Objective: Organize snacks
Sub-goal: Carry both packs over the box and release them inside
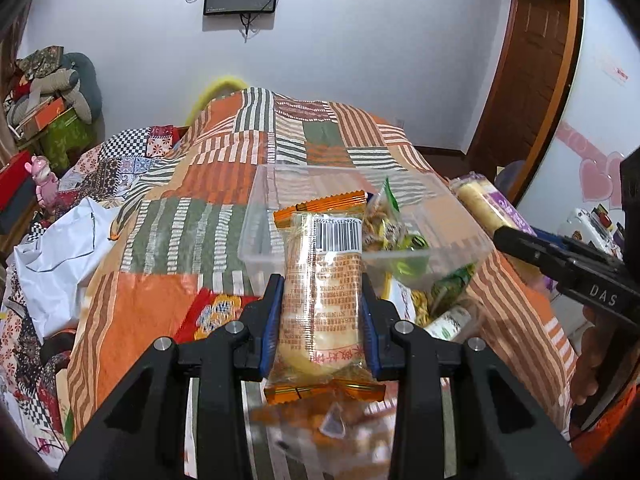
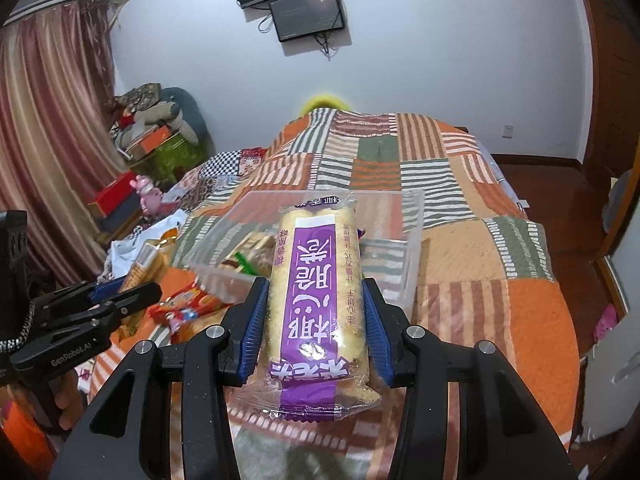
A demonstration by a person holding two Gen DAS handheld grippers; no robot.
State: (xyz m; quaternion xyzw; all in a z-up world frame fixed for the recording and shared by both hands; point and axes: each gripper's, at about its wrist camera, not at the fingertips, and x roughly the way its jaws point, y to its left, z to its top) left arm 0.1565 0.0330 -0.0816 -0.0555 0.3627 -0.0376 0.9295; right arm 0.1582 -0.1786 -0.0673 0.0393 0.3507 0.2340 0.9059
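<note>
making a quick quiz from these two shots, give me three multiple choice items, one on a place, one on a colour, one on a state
1. Where does the clear bin stand?
A. on the patchwork bedspread
B. on the wooden floor
C. on a wall shelf

2. What colour is the band on the pack in the right gripper?
A. green
B. purple
C. red

3. What state is the left gripper in?
A. open and empty
B. shut on nothing
C. shut on an orange-ended pack

Key:
1 A, the bedspread shows under and through the bin's walls.
2 B, a purple band with white characters runs down the pack's length.
3 C, both blue pads press the sides of the orange-ended pack.
</note>
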